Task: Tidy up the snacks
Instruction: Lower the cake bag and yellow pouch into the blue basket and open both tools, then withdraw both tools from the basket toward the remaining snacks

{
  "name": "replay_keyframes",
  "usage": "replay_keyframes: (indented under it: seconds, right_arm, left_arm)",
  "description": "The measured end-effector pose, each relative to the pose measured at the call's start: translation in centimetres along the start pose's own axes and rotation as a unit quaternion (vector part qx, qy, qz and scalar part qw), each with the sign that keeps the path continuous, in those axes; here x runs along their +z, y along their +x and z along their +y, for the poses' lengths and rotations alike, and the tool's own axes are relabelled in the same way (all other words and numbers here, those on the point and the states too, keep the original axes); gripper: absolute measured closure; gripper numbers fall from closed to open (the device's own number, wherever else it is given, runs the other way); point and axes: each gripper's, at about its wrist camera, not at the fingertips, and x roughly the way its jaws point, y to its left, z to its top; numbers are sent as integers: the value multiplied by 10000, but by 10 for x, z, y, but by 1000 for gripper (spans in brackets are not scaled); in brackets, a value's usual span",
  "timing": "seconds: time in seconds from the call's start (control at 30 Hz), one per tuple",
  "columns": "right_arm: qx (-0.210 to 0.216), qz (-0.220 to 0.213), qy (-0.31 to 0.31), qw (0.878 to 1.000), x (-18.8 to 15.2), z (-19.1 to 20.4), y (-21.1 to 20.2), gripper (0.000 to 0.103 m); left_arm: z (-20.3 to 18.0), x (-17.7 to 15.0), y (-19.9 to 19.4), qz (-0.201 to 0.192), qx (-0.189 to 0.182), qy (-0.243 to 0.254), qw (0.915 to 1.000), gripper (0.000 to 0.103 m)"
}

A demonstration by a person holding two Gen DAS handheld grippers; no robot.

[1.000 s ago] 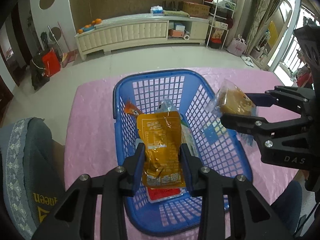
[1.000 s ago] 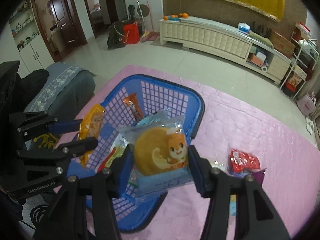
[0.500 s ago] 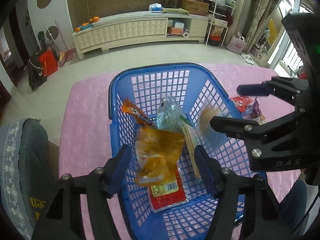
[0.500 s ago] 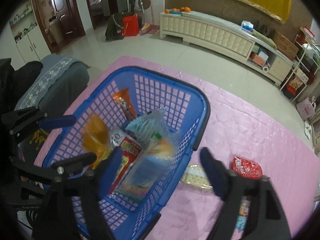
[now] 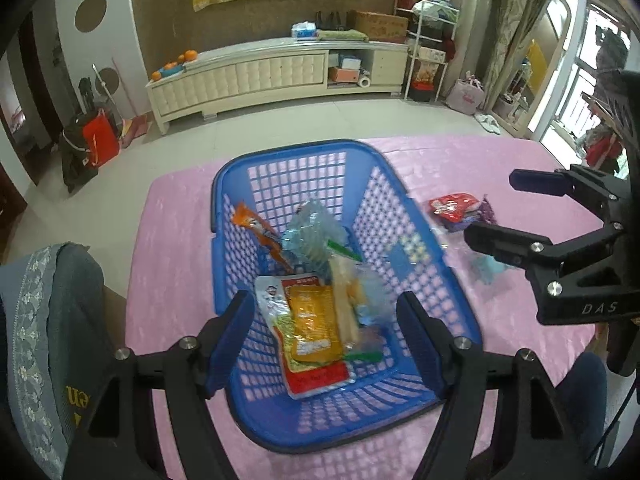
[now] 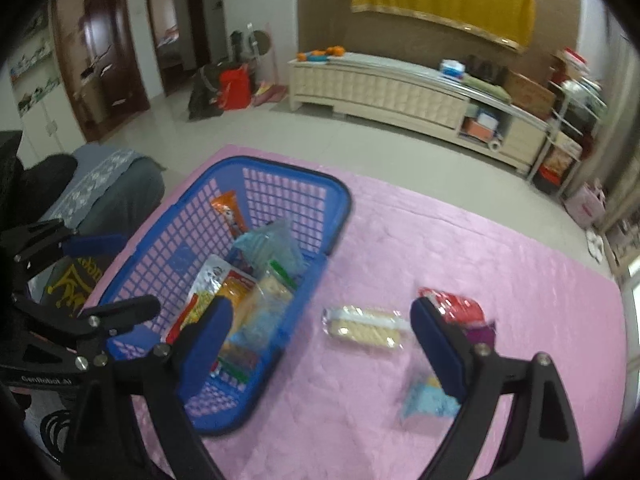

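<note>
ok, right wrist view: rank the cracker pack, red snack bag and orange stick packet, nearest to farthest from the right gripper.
1. Cracker pack: on the pink tablecloth, between the open jaws of the right gripper.
2. Red snack bag: on the cloth, just past the right-hand finger.
3. Orange stick packet: leaning at the far left inside the blue basket.

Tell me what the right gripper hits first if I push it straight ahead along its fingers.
Most likely the cracker pack lying on the pink tablecloth, centred between the open fingers of the right gripper. The blue basket sits left of that line. Depth is uncertain.
</note>
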Motion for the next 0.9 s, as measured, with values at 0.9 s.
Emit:
replay_keyframes:
  seconds: [0.9]
  right_arm:
    - [-428, 113, 536, 9976, -89, -91, -89, 10]
  left_arm:
    - [-152, 1, -16, 86, -416, 620, 9972, 27]
